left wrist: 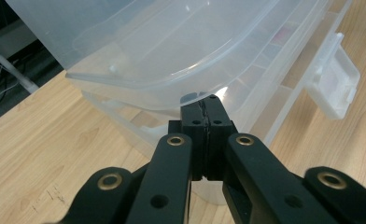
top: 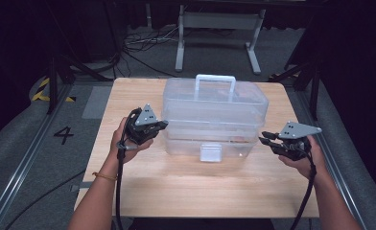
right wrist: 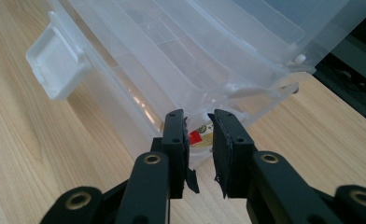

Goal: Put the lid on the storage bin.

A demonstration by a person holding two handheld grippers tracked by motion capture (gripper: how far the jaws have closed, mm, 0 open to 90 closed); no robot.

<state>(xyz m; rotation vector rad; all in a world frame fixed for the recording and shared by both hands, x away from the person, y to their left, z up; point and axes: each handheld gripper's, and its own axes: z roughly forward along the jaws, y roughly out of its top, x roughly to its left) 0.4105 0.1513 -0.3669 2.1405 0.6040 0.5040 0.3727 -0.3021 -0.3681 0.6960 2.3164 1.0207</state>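
A clear plastic storage box [top: 215, 120] with a white handle [top: 215, 81] and a front latch [top: 210, 152] stands in the middle of the wooden table [top: 200, 191]. My left gripper [top: 164, 124] is shut with nothing between its pads, and its tips [left wrist: 204, 100] rest just under the rim of the box's upper tier [left wrist: 172, 46] at the left end. My right gripper [top: 263, 137] sits close to the box's right end, jaws a small gap apart [right wrist: 197, 114] and holding nothing. Behind that gap something red [right wrist: 195, 136] shows through the box wall [right wrist: 181, 46].
The latch [left wrist: 335, 79] [right wrist: 55, 65] juts out from the front wall. Bare tabletop lies in front of the box. Beyond the table are a grey floor with cables [top: 138, 43], a metal frame [top: 219, 28] and a floor mark "4" [top: 64, 134].
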